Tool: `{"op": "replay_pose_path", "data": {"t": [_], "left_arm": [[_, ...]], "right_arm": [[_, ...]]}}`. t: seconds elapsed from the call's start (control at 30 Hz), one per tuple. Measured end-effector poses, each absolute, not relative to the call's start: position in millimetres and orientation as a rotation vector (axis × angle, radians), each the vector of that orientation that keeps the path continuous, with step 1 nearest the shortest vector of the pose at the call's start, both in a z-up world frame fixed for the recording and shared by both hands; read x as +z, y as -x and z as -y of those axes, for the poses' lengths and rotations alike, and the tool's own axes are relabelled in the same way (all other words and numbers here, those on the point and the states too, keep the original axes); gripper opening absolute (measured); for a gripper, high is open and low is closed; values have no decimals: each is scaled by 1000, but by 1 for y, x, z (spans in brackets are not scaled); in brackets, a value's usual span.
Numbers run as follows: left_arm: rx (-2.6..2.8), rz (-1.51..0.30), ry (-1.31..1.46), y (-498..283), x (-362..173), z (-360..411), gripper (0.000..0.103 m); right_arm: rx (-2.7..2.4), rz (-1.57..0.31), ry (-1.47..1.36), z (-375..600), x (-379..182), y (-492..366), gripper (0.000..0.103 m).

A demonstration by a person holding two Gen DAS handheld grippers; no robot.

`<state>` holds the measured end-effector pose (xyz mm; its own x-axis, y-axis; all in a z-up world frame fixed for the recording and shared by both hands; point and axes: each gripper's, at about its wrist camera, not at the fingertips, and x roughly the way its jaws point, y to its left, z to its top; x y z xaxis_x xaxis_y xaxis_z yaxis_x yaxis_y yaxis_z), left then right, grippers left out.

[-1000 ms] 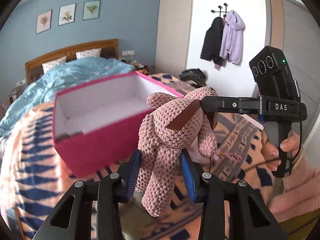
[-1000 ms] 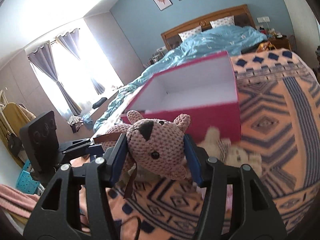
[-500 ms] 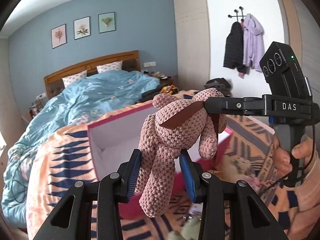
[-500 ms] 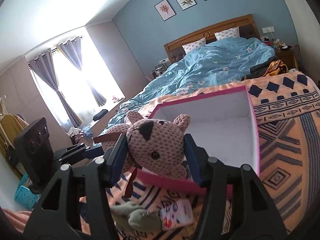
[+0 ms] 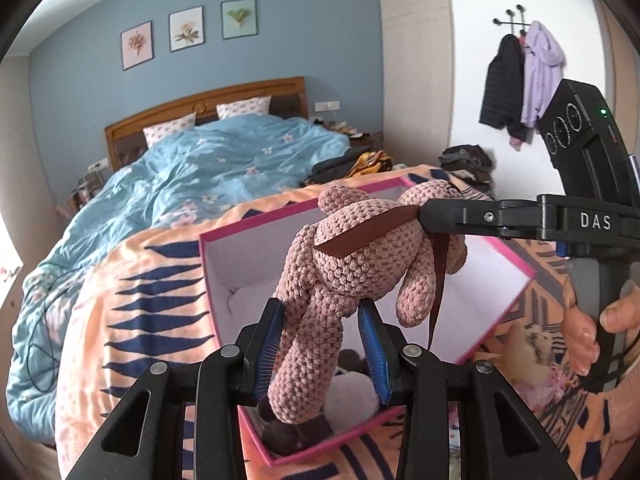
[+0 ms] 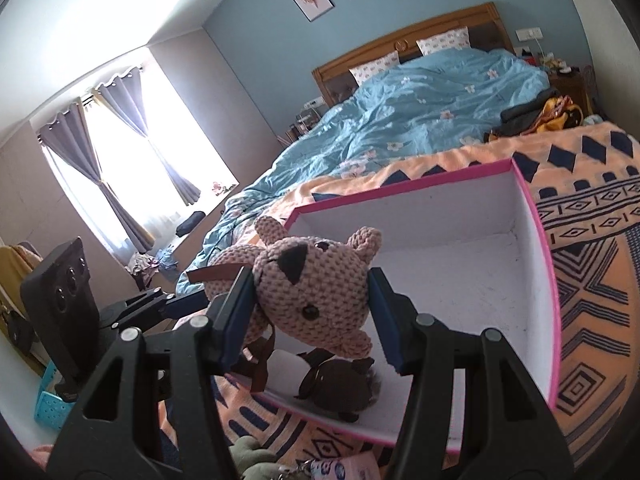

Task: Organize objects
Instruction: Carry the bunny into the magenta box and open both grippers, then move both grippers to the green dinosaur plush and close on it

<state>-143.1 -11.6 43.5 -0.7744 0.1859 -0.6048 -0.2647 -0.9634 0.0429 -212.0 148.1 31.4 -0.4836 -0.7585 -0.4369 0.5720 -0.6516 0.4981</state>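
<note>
A pink crocheted plush bear (image 5: 360, 264) with a brown ribbon hangs over the open pink box (image 5: 208, 264). My left gripper (image 5: 322, 350) is shut on the bear's legs. My right gripper (image 6: 312, 308) is shut on the bear's head (image 6: 316, 292); it also shows from the side in the left wrist view (image 5: 440, 216). The box (image 6: 540, 264) has a white inside. A dark brown plush toy (image 6: 340, 388) lies in its near corner, below the bear.
The box rests on an orange and navy patterned blanket (image 6: 592, 264) on a bed with a blue duvet (image 5: 192, 184). A white furry toy (image 5: 532, 344) lies right of the box. A green plush (image 6: 252, 460) and a small pink card (image 6: 344, 470) lie in front.
Both grippers have carried the bear up and over the box, which now sits lower and closer, below the bear. The brown plush inside the box has come into view.
</note>
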Motion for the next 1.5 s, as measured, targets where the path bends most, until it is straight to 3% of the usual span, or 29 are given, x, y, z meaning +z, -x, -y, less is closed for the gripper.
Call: {"op": "replay_pose_path", "data": {"t": [0.07, 0.63, 0.93, 1.5], "left_arm": [[2744, -167, 951, 152, 38, 14, 34], [2792, -130, 1052, 176, 12, 27, 35], [2774, 3, 872, 137, 27, 36, 66], [2741, 15, 807, 42, 16, 22, 75]], "right_arm": [[-2154, 368, -849, -143, 25, 220, 58], [-2214, 248, -1090, -105, -18, 260, 68], [-2211, 244, -1005, -121, -8, 236, 68], [-2135, 167, -852, -168, -2, 132, 71]]}}
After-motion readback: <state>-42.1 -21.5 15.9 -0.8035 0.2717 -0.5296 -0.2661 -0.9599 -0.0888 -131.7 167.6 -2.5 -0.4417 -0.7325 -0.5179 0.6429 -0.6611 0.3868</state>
